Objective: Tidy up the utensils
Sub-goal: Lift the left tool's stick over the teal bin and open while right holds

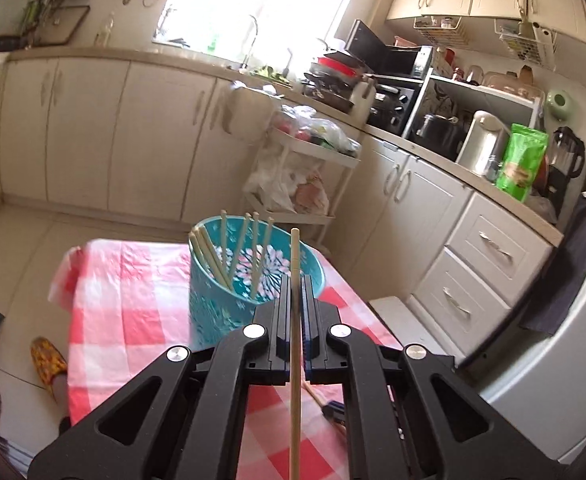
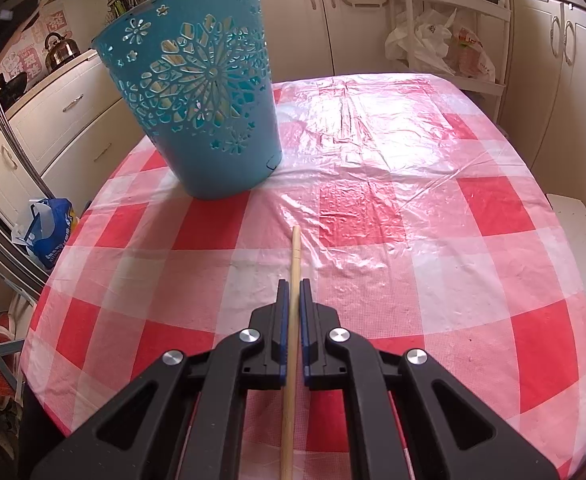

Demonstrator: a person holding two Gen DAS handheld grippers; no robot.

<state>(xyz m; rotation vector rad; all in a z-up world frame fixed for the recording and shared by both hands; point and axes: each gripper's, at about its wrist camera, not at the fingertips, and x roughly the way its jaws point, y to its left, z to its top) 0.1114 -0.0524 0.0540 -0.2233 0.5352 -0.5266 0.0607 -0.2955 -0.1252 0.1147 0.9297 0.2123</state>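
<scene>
A teal cut-out basket [image 1: 249,280] stands on the red-and-white checked table [image 1: 133,320] and holds several wooden chopsticks [image 1: 229,252]. My left gripper [image 1: 294,280] is shut on a chopstick [image 1: 294,340], held above the table just in front of the basket. My right gripper [image 2: 294,284] is shut on another chopstick [image 2: 291,320], low over the table, with the basket [image 2: 201,92] ahead and to the left. In the left wrist view part of the right gripper and its chopstick [image 1: 313,394] shows below my fingers.
The table [image 2: 433,200] is covered in clear plastic. A white trolley with bags [image 1: 305,168] stands beyond the table's far end. Kitchen cabinets and a counter [image 1: 433,152] run behind and right. A fridge [image 1: 565,340] is at the right.
</scene>
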